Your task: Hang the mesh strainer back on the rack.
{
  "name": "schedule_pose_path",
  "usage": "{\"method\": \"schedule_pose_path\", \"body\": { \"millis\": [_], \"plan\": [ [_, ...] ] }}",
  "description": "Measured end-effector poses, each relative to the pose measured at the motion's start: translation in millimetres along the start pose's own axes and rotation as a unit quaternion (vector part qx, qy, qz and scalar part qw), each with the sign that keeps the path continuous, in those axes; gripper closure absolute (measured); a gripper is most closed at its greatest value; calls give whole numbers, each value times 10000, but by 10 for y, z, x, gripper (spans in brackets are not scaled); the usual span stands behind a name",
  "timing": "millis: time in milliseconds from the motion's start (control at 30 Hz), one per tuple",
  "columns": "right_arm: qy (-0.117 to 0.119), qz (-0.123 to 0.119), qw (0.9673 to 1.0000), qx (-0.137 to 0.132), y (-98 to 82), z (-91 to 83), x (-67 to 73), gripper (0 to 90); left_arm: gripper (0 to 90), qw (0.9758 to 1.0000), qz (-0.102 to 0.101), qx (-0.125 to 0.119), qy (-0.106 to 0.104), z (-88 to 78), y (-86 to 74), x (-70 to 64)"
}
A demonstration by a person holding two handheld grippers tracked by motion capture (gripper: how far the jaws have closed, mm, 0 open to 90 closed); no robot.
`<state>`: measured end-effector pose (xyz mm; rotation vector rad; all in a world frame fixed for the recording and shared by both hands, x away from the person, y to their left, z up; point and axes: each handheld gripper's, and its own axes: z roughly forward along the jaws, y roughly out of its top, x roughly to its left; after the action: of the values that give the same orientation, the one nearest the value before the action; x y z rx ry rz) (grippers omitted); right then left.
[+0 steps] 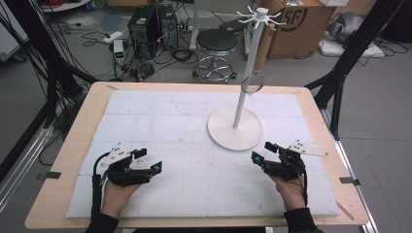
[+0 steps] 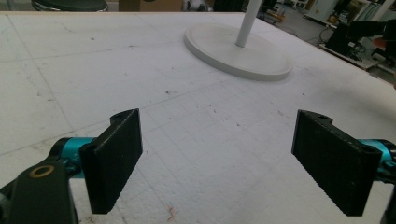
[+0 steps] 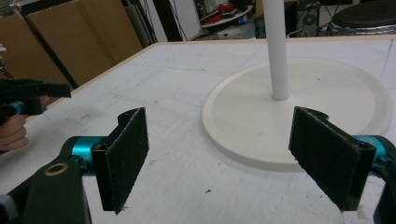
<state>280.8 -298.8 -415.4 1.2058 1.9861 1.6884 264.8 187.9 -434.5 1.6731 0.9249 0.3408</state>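
Hovering both my left gripper (image 1: 147,160) and right gripper (image 1: 264,151) low over the counter (image 1: 160,121) with fingers wide and empty, I judge I'm just starting (nothing grasped), next reaching for the white stand (image 1: 235,128) just beyond my right.

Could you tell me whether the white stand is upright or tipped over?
Upright: the white stand has its round base flat on the table and its pole rising straight.
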Motion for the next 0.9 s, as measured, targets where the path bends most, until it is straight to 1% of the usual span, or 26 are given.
{"method": "schedule_pose_path", "body": {
  "millis": [33,67,100,133,200,267,433,500,567,800,900],
  "plan": [
    [4,-1,10000,22,-18,-1,1,186,168,10000,-35,-11,-14,6,-1,-6],
    [0,-17,10000,65,-30,2,0,183,168,10000,3,13,-14,10,-1,-8],
    [-9,-13,9999,130,-50,4,-1,183,169,10000,-1,15,-33,14,-1,-15],
    [-43,8,9999,140,-67,3,-6,183,169,10000,11,10,-49,16,1,-20],
    [-11,46,9998,170,-100,-1,-18,183,168,10000,27,3,-79,12,2,-28],
    [-42,69,9997,222,-127,2,-18,181,169,10000,39,12,-83,7,2,-27],
    [-4,22,9995,328,-158,38,-3,168,169,9999,33,49,-93,20,-12,-38],
    [23,5,9994,336,-164,49,6,164,168,9999,34,100,-105,31,-20,-43],
    [25,-46,9994,346,-164,56,11,164,168,9999,49,99,-110,35,-23,-51],
    [19,5,9994,337,-165,47,-4,161,168,9998,52,135,-99,39,-28,-48],
    [0,-10,9995,322,-166,51,-9,161,168,9998,70,137,-104,40,-29,-51]
  ]
}}
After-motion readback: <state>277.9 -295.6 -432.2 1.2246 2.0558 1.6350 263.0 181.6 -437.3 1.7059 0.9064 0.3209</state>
